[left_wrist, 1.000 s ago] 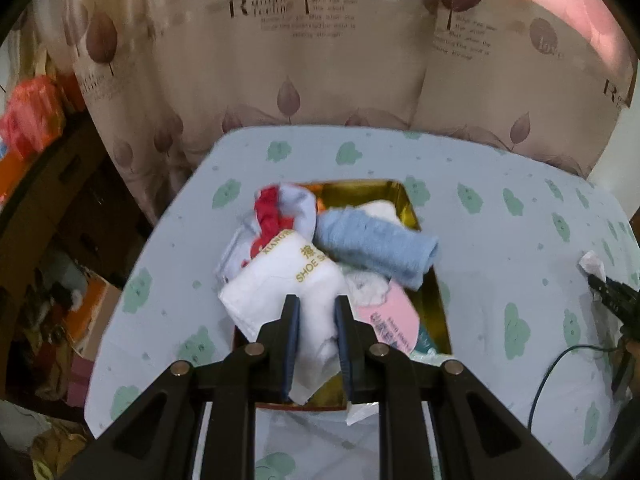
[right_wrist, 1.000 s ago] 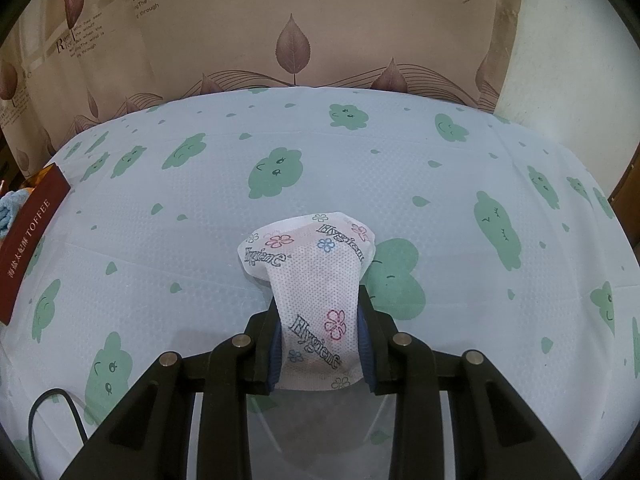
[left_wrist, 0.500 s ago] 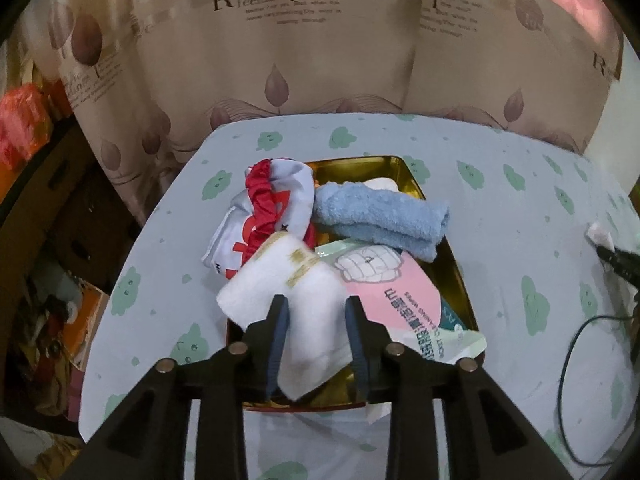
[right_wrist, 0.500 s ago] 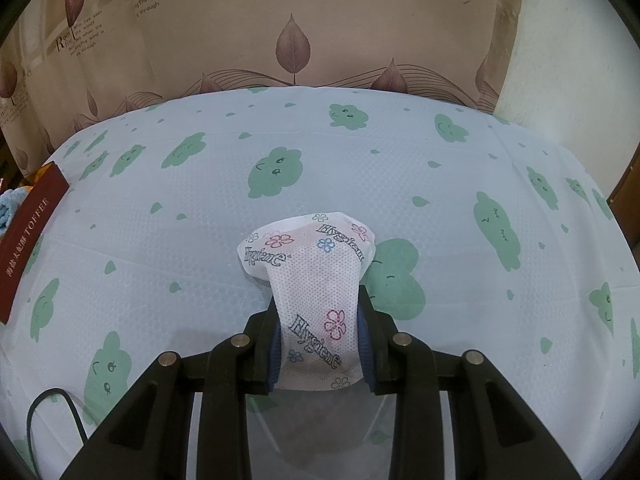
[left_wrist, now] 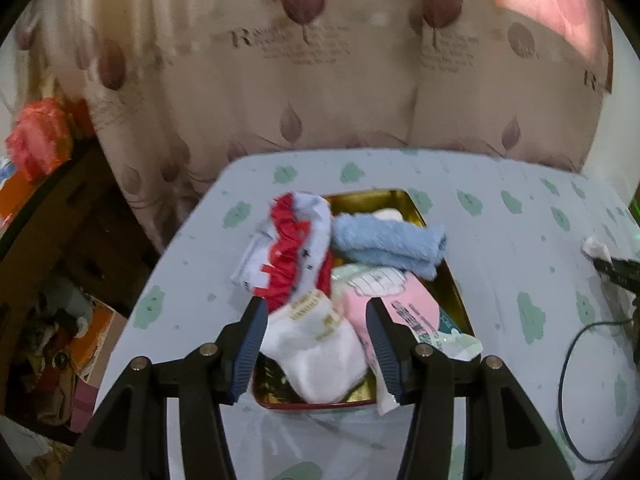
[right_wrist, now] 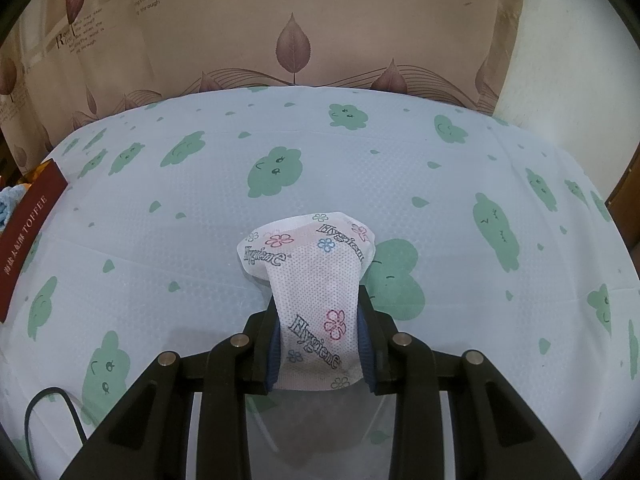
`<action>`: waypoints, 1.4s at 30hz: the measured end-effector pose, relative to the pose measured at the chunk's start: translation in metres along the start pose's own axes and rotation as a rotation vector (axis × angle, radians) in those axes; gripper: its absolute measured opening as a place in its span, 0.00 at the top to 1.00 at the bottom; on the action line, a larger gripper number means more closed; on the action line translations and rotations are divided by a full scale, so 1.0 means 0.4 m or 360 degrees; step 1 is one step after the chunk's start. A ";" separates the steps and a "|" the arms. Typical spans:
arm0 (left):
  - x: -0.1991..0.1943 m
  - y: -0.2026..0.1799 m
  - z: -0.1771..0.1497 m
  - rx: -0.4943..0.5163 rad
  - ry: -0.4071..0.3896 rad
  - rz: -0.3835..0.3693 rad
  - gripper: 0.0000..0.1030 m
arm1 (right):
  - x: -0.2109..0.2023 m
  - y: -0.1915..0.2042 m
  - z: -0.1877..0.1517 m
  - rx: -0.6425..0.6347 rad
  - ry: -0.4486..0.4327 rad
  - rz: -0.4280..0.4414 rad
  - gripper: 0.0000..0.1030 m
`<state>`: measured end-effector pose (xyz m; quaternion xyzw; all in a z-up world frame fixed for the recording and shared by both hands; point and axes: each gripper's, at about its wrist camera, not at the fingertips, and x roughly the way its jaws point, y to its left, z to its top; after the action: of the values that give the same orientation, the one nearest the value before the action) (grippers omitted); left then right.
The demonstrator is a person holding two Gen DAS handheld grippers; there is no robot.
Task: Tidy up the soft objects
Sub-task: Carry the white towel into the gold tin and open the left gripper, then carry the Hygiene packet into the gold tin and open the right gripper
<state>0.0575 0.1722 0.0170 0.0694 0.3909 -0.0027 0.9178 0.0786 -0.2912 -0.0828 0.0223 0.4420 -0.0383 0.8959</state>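
Black fingers (left_wrist: 250, 344) — blue ribbed pads, silver screws.

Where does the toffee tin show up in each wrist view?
Left wrist view: the tin sits centre frame, gold inside, filled with cloths, just ahead of the open left hand-held gripper.
Right wrist view: only its dark red side marked TOFFEE shows at the far left edge.
Shared landmark: the blue towel, over the tin in the left view, a sliver in the right.

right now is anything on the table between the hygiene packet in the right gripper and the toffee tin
Nothing visible. The right gripper is shut on the Hygiene packet, and the cloud-print tablecloth between it and the red toffee tin at the left edge looks bare. The black cable lies nearer the camera, off that line.
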 end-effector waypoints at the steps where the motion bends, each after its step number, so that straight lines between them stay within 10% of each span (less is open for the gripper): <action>1: -0.007 0.005 -0.002 -0.0020 -0.0019 0.0020 0.49 | 0.000 0.001 0.000 0.0002 0.0000 0.0002 0.71; 25: -0.022 0.148 -0.138 -0.0232 -0.0079 0.0213 0.49 | -0.058 0.054 0.021 -0.0008 -0.0046 0.0014 0.81; 42: 0.003 0.193 -0.148 -0.0311 -0.0008 0.0313 0.49 | -0.171 0.425 0.097 -0.0324 -0.0086 0.0388 0.81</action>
<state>0.0205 0.2564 -0.0146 0.0177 0.3784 0.1251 0.9170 0.0829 -0.1213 -0.0039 -0.0161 0.4132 0.1149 0.9032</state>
